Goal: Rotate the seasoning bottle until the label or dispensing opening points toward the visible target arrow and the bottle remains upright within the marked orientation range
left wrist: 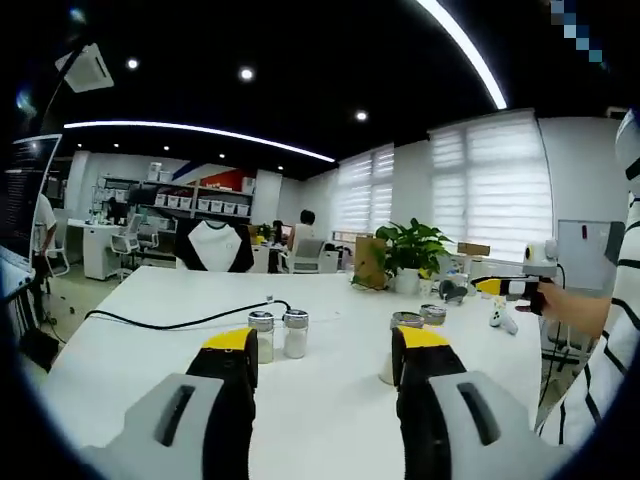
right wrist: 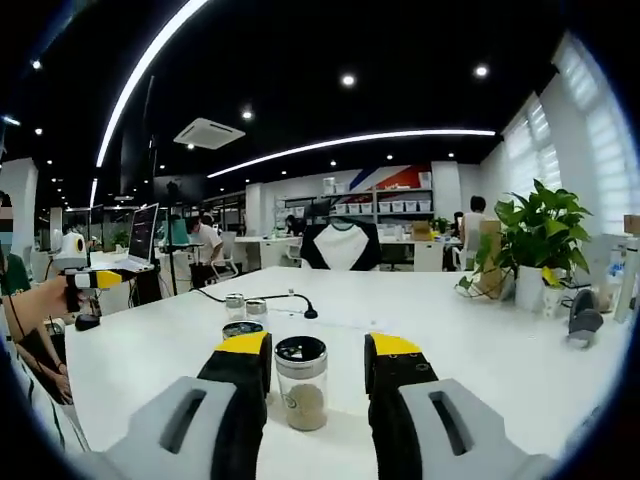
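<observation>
While both grippers hover over a white table [right wrist: 480, 340], each camera looks out across an open office. Low in the right gripper view, the right gripper [right wrist: 318, 358] has its yellow-tipped jaws spread apart, and a seasoning bottle [right wrist: 301, 383] stands upright between them at bottom centre. Whether the jaws touch its glass cannot be told; a narrow gap shows on each side. The bottle has a dark round cap and pale grains in its lower half. Just behind it, partly hidden by the left-hand jaw, sits a second jar [right wrist: 241, 329], and further back, near a black cable [right wrist: 255, 297], stand two small shakers [right wrist: 245, 306]. A potted plant [right wrist: 540, 240] occupies the right of the frame. At the far left, the left gripper appears, held in a hand [right wrist: 40, 298].

Across the bottom of the left gripper view, the left gripper [left wrist: 325, 352] has its jaws wide and holds nothing. Two shakers with metal caps [left wrist: 278, 334] stand just beyond the left-hand jaw, and two jars [left wrist: 418, 317] stand beside the right-hand jaw.
</observation>
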{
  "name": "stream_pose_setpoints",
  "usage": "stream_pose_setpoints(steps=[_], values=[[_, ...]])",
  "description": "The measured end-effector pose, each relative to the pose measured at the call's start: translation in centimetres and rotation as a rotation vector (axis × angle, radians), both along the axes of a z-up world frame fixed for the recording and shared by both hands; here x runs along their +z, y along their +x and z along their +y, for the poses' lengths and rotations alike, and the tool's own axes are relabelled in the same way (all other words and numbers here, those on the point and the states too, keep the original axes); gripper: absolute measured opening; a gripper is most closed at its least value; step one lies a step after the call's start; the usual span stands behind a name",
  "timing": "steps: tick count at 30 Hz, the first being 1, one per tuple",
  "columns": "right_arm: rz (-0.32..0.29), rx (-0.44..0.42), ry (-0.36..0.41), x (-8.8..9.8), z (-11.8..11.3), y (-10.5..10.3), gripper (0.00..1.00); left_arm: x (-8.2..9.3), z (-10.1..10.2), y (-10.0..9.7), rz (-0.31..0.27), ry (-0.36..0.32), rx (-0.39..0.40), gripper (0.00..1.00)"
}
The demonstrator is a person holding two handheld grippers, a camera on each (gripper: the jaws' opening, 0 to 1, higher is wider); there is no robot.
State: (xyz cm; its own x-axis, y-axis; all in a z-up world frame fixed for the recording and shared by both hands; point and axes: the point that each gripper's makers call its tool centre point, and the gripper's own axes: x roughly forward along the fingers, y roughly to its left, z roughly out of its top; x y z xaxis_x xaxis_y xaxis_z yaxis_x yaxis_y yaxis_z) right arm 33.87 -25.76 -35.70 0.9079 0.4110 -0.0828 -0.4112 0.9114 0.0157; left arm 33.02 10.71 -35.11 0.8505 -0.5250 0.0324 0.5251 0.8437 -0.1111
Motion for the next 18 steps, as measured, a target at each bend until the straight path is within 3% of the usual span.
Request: stream_pose_setpoints(steps=[1,4,6,9,13,14,18], values=[[0.002,-0.001,-0.007,-0.1,-0.1,0.1,0.39,0.4,0.1,-0.3,-0.016,-0.006,-0.006,0.48],[0.007,-0.002,-0.018,-0.3,-0.2,0.4,0.48,1.4,0.7,-0.6,-0.029,-0.053,-0.006,0.55],[0.009,-0.009,-0.025,-0.4,-0.3,0.8,0.58,1.5,1.3,-0.5,-0.033,-0.038,0.006,0.55],[-0.001,-0.026,-0.038,-0.2,-0.3,1.0,0.62,1.4,2.0,-0.5,-0.035,-0.024,0.023,0.58],[0.015,-0.024,-0.019,-0.2,0.1,1.3,0.66,0.8,2.7,-0.4,-0.03,-0.022,0.049,0.81],[0.021,-0.034,-0.026,-0.4,0.1,1.4,0.67,0.7,2.8,-0.5,-0.045,-0.009,0.054,0.82],[0.033,-0.051,-0.021,-0.5,0.1,1.9,0.87,0.4,3.2,-0.7,-0.052,-0.013,0.062,0.91]])
